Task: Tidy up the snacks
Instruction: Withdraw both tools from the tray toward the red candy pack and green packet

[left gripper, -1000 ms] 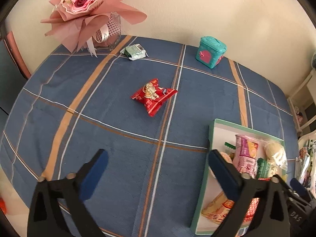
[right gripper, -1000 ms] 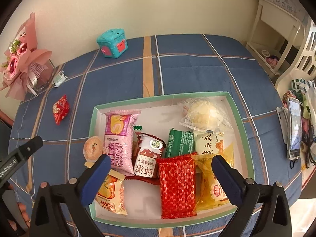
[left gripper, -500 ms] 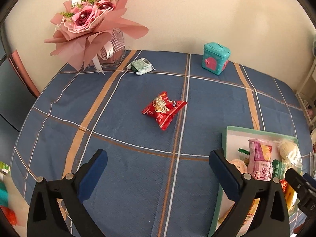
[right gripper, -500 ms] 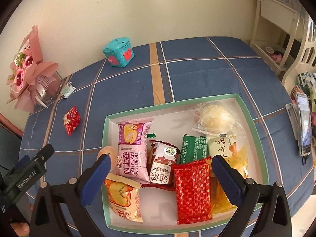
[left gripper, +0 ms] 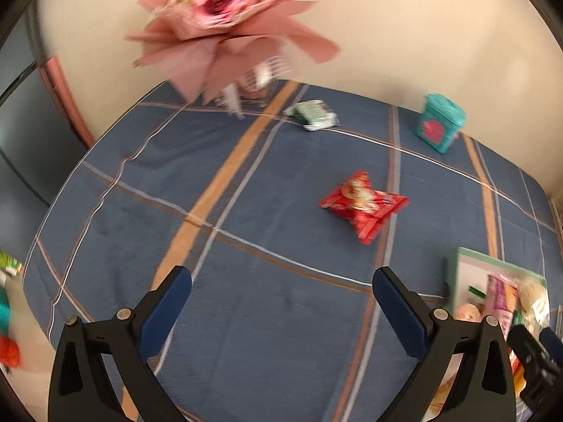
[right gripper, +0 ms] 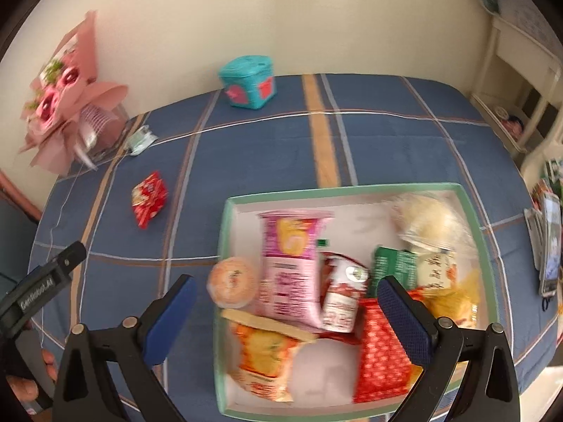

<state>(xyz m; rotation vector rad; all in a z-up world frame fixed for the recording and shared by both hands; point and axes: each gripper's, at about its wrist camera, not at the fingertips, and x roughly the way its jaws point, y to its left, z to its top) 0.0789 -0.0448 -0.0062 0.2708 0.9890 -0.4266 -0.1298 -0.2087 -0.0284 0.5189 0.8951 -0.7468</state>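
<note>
A blue plaid tablecloth [left gripper: 267, 316] is seen covering the table. A green-rimmed tray [right gripper: 352, 190], filled with packaged snacks, is placed at its right side. A red snack packet [left gripper: 364, 205] is located on the cloth left of the tray; a green packet [left gripper: 313, 115] is found beside the bouquet [left gripper: 225, 24]. Left gripper [left gripper: 281, 302] and right gripper [right gripper: 286, 307] are both held spread wide, nothing pinched.

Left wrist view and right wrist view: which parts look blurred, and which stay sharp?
Left wrist view: the pink paper flower bouquet is smeared by motion, the red snack packet softer; the left gripper is crisp. Right wrist view: the snacks in the green-rimmed white box are blurred; the right gripper is crisp.
</note>
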